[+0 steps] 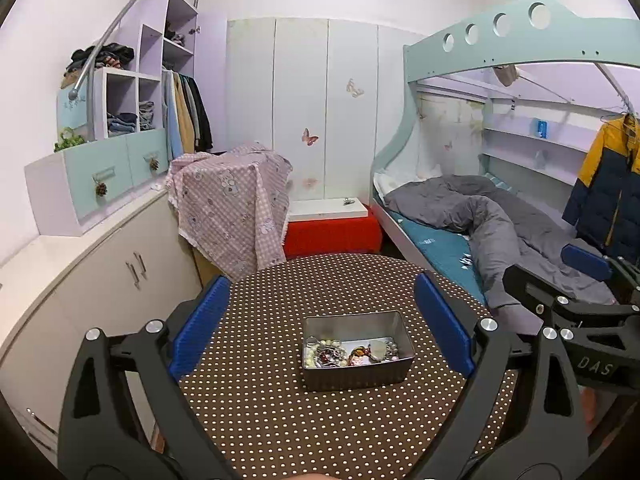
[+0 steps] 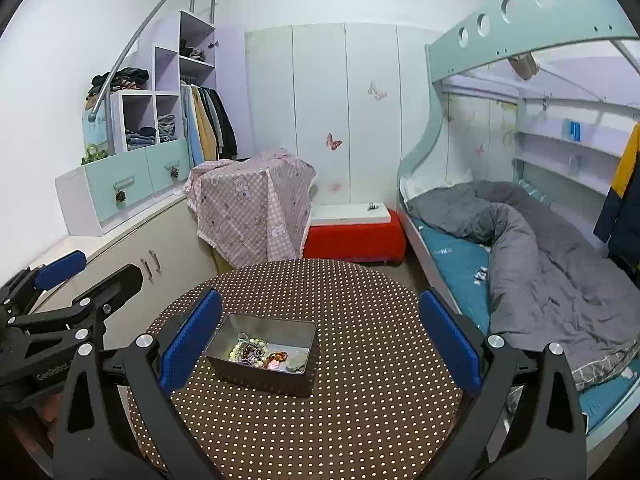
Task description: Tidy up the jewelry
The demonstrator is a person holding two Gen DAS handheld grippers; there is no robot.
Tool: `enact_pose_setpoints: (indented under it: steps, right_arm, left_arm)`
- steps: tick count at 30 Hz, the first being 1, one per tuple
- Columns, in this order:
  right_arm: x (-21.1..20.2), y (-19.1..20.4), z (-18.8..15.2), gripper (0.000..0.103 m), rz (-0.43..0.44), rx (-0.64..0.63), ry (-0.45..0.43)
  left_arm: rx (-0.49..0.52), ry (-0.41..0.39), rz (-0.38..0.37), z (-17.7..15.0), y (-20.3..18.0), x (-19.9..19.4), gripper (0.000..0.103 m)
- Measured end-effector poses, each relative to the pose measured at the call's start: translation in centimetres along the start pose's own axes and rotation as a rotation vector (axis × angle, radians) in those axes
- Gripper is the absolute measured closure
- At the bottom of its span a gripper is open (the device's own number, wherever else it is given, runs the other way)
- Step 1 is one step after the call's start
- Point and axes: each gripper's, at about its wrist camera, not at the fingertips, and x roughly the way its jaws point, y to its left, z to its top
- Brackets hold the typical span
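Left wrist view has the left gripper (image 1: 320, 328) spread wide at the bottom of the frame, its two blue pads (image 1: 442, 326) flanking one metal tin (image 1: 357, 350) without touching it; nothing is held. The tin sits just below frame centre on a round table with a brown polka-dot cloth (image 1: 280, 420), its long axis running left to right across the picture. Inside lies a tangle of jewelry (image 1: 348, 352): pale beads, dark links and an amber-coloured piece, too jumbled to count. At the right edge the right gripper (image 1: 560, 280) shows from the side, off the table's rim, one blue pad visible.

Right wrist view shows the right gripper (image 2: 320, 340) equally wide, empty, with the tin (image 2: 264, 356) left of centre next to its left pad (image 2: 192, 340), long axis tilted down toward the right. The left gripper (image 2: 60, 280) appears at the left edge.

Beyond the table stand one red ottoman (image 1: 332, 236), a pink checked cloth (image 1: 232, 208) draped over something, white wardrobe doors (image 1: 300, 100) and a bunk bed (image 1: 480, 220) with a grey duvet.
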Motion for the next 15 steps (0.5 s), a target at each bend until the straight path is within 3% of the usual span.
enact_pose_setpoints:
  steps: [15]
  right_arm:
    - [-0.85,0.42,-0.38,0.008,-0.029,-0.020,-0.016]
  left_arm:
    - [0.006,0.002,0.030,0.06,-0.44,-0.94,0.012]
